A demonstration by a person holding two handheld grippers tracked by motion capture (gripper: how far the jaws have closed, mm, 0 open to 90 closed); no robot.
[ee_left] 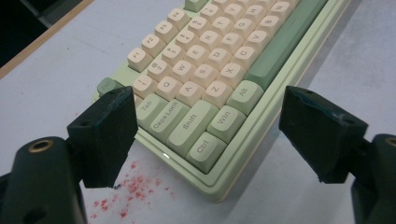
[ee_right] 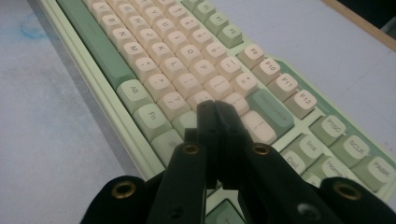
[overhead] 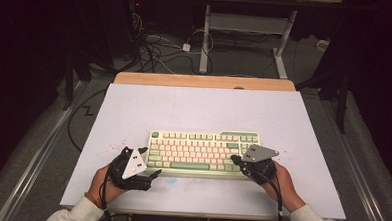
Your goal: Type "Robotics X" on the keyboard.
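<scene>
A pale green keyboard (overhead: 202, 152) with cream and green keys lies in the middle of the white tabletop. My left gripper (overhead: 149, 162) sits at the keyboard's near left corner, jaws wide open. In the left gripper view the two black jaws of my left gripper (ee_left: 212, 140) straddle that corner of the keyboard (ee_left: 219, 60), around the Ctrl and Win keys, without touching it. My right gripper (overhead: 236, 159) is over the keyboard's right end. In the right gripper view my right gripper (ee_right: 215, 108) has its jaws shut together, nothing between them, tips just above the keys of the keyboard (ee_right: 187, 79) near the right shift.
The white board (overhead: 204, 111) rests on a wooden table (overhead: 205, 81). Red speckles (ee_left: 133, 186) stain the board beside the keyboard's left corner. A desk frame and tangled cables (overhead: 156, 51) stand on the floor beyond the table's far edge.
</scene>
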